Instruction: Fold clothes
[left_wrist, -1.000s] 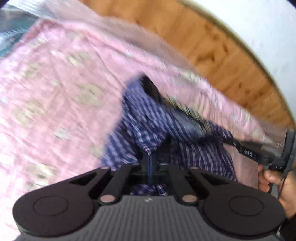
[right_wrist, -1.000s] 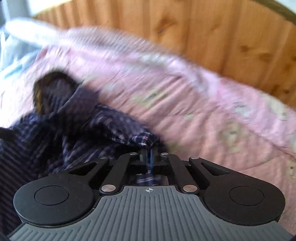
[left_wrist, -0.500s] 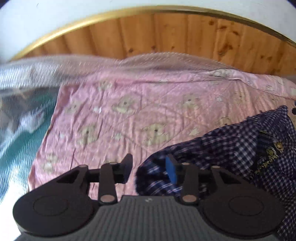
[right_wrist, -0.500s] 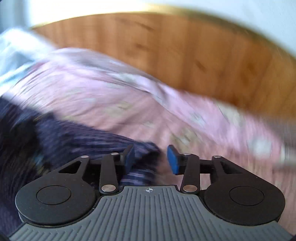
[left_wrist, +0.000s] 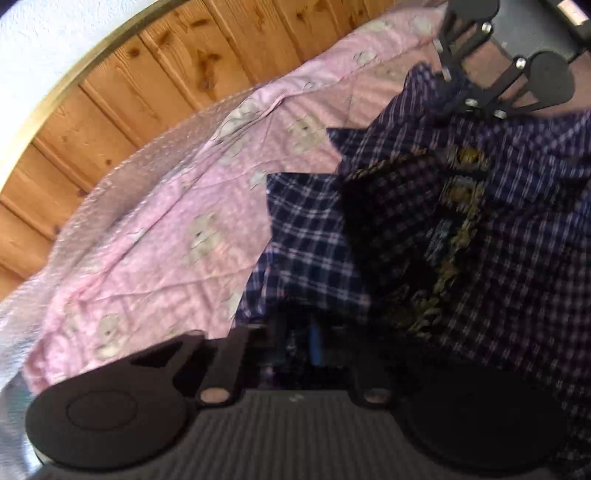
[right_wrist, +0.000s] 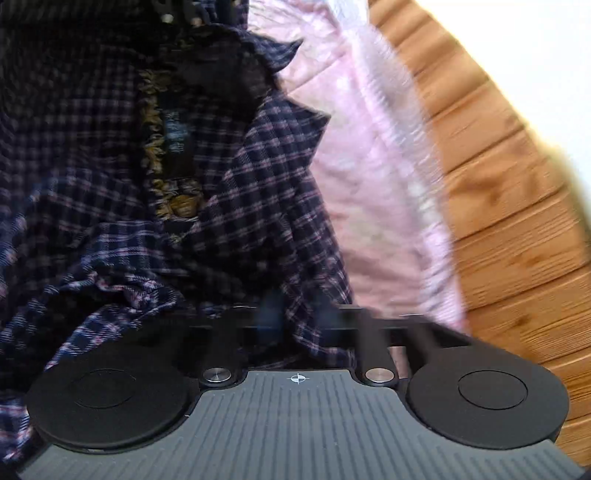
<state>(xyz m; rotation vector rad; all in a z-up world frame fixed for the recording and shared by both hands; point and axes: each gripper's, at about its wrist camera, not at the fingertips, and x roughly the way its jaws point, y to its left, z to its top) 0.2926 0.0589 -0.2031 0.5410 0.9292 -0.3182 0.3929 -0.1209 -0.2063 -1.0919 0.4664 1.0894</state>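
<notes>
Plaid shirt (left_wrist: 517, 229) pinched — both tongs just closed on it.

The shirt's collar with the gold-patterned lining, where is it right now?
In the left wrist view the collar sits right of centre in the plaid shirt, which lies on the pink bear-print quilt. In the right wrist view it is upper left of centre.

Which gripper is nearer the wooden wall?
Right, probably: right gripper sits one blanket strip from the wooden wall; left gripper, jaws just closing on the shirt, lies across wide blanket.
</notes>
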